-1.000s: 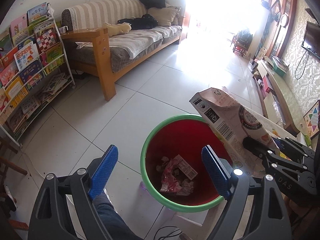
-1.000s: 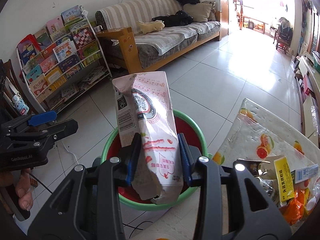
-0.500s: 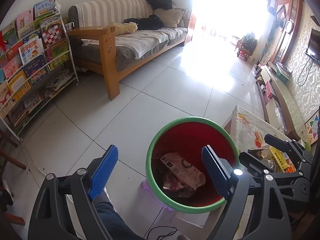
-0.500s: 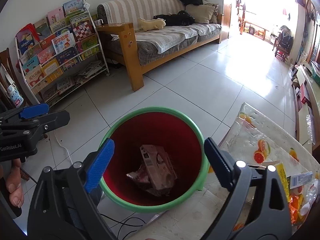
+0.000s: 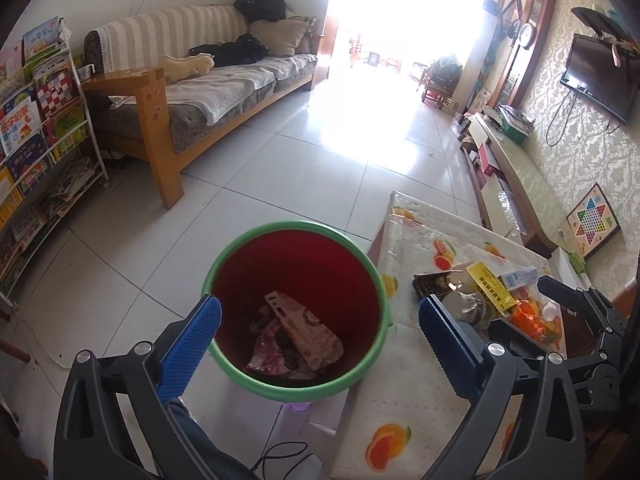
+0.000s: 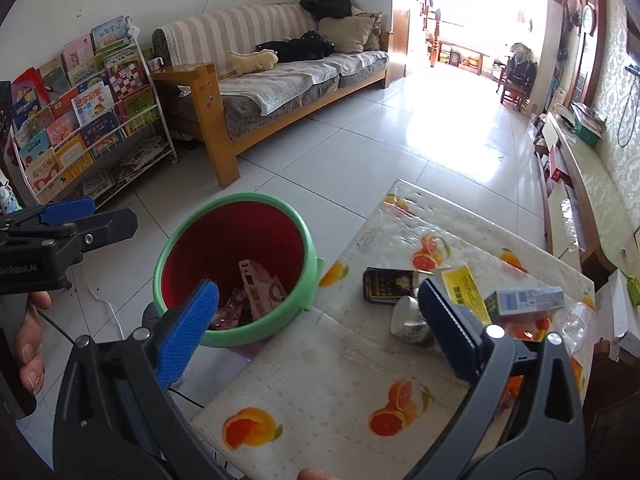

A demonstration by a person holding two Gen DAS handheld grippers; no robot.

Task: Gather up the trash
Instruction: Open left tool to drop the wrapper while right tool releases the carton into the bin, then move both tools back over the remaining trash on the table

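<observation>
A living room with a pale tiled floor (image 5: 280,152) filled both wrist views, a striped sofa (image 6: 280,64) standing along the far wall and a rack of children's books (image 6: 80,120) at the left. Nearer, a low table (image 6: 340,380) covered in a cloth printed with orange slices stood just right of a red bin (image 5: 296,260) with a green rim, the two touching or nearly so. Inside the bin lay a pink-and-white carton (image 5: 304,328) on top of crumpled pink wrappers. A small heap of trash (image 6: 460,296) sat on the table's far right part: a dark packet, a yellow packet, a blue-and-white box, a silver crumpled cup and orange scraps.

The left gripper (image 5: 320,344) hung above the bin, its blue-padded jaws opening wide with nothing clamped between them. The right gripper (image 6: 320,320) hovered over the table's edge beside the bin, its jaws also opening, empty, the right pad near the silver cup. A hand (image 6: 28,344) held the left gripper's handle at the left edge of the right view.
</observation>
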